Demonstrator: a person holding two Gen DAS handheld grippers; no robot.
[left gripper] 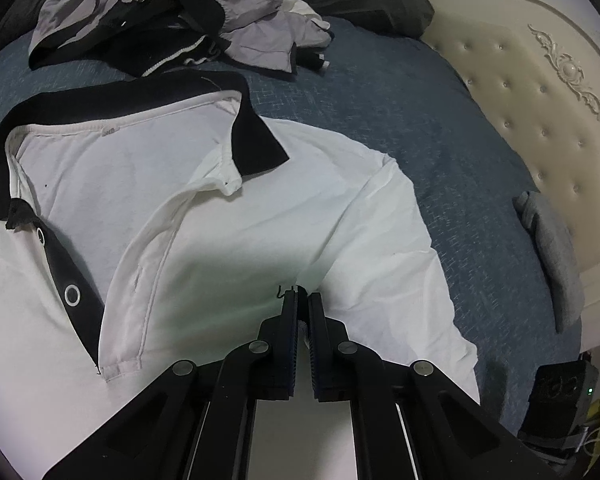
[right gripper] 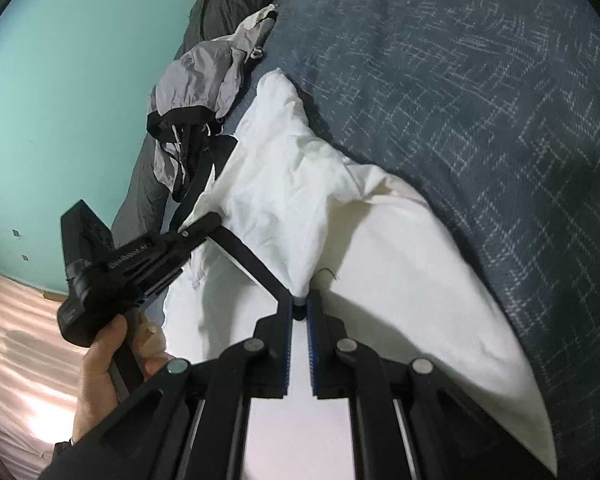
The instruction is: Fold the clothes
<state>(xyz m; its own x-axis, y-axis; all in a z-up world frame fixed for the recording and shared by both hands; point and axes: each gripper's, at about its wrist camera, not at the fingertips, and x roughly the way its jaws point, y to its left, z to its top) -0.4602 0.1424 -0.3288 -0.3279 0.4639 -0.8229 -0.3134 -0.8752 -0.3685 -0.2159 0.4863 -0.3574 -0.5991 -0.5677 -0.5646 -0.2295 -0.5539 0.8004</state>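
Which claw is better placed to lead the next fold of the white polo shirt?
Probably the right claw: it is shut on a raised peak of the white polo shirt, ready to carry over. The left claw pinches flat fabric mid-shirt, better as an anchor.

Smooth white cloth polo shirt, rough woven blue bedspread, tufted glossy cream headboard

Lower hem of the white black-collared polo shirt cut off at the left wrist view's bottom edge, behind the gripper body; heap of grey and black garments cropped at the upper edge; black device with green light, lower right, too dark to identify; person's hand, lower left of the right wrist view, partly hidden.
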